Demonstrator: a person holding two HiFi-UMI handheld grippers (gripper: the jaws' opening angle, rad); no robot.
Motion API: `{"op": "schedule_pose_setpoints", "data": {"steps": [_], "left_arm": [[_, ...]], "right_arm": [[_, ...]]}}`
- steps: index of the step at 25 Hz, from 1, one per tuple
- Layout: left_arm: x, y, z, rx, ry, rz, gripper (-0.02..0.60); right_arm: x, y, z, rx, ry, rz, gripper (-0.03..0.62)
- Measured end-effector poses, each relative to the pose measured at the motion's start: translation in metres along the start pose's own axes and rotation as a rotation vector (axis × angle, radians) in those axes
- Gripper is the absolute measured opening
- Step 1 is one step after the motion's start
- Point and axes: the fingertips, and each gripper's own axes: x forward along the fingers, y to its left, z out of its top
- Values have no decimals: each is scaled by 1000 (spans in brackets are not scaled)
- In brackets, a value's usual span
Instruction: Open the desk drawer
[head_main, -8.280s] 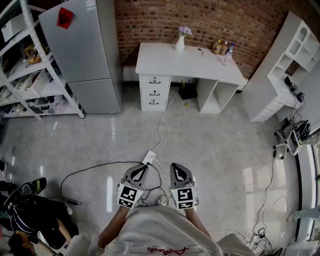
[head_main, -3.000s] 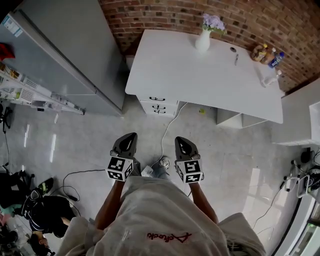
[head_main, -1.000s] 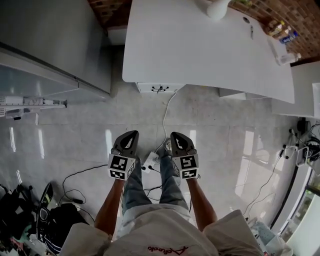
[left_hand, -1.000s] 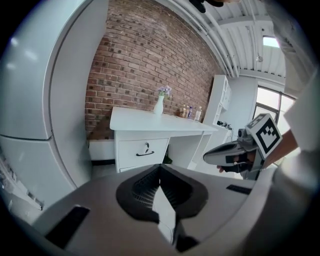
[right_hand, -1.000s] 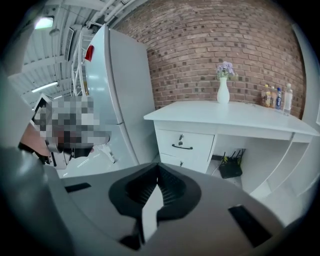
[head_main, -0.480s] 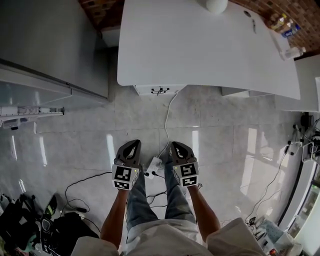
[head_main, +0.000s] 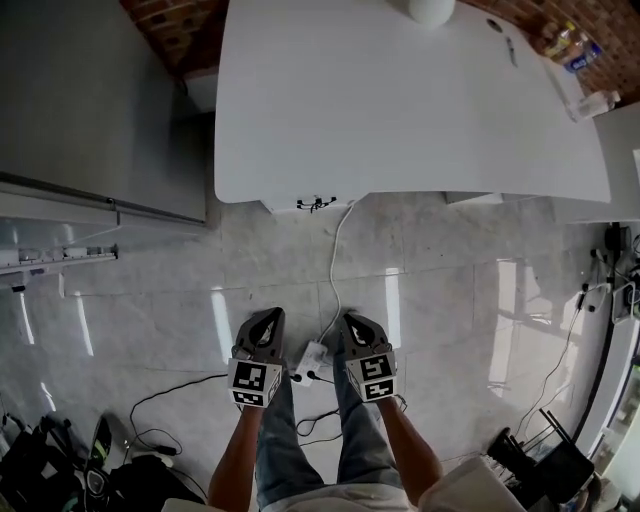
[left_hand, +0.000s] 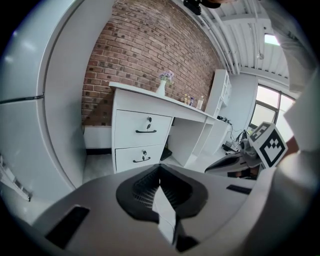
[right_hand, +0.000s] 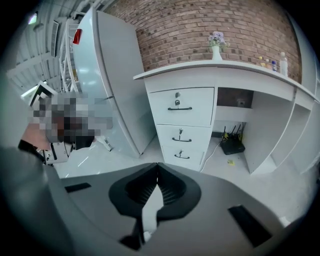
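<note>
Facing the white desk (right_hand: 220, 67) from well apart, the left gripper (left_hand: 160, 170) and right gripper (right_hand: 158, 169) are holding their jaws together, empty. 3 drawers (right_hand: 192, 136) are sitting under its left end. The top drawer (right_hand: 197, 107) is looking rigid and probably smooth-sliding, best hooked by its slim dark handle (right_hand: 180, 108).

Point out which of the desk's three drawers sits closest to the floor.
The bottom drawer, under the top drawer and middle drawer in the right gripper view; its front ends just above the floor.
</note>
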Motion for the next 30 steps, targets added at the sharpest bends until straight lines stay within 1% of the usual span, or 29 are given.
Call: {"op": "schedule_pose_setpoints", "data": {"steps": [6,7,8,9,11,12,13,14,15,16,17,18,22,24,27,30], "left_arm": [[11,2,-14,-7,3,-5,12],[11,3,-17,-10,6,-5,12],[11,3,-20,-13,10,-6,12],[11,3,-22,-15,13,-7,12],[12,3,-23,-17,13,-8,12],[13,3,-23,-19,13,-9,12],[14,2,-23,-21,14,-11,12],[15,1,-23,-20,15,-13,12],[16,0,-22,-16,15,-17,12],[16,0,-21,-10,14,-21,12],[17,-1,-19,-5,13,-25,12],[18,-1,-17,-1,12,-28,12],[19,-2,-14,-13,2,-29,12],[19,1,-15,-20,2,-23,12],[21,-1,-19,-26,12,-25,12],[22,-1,-18,-24,11,-31,12]], "right_arm": [[16,-3,-16,6,19,9,17],[17,-1,-15,43,2,28,17],[17,0,-13,121,-30,58,17],[16,-1,-8,245,-77,96,18],[15,-12,2,585,-201,169,21],[14,-20,6,766,-270,208,56],[14,-29,10,935,-341,252,145],[13,-37,12,1081,-412,291,184],[12,-44,14,1193,-475,317,204],[12,-49,13,1264,-520,325,209],[14,-53,12,1300,-542,320,210],[16,-55,9,1312,-547,312,210],[30,-59,5,1306,-529,299,212],[46,-66,8,1317,-541,278,212],[78,-84,27,1389,-577,268,212],[112,-97,61,1379,-586,298,212]]}}
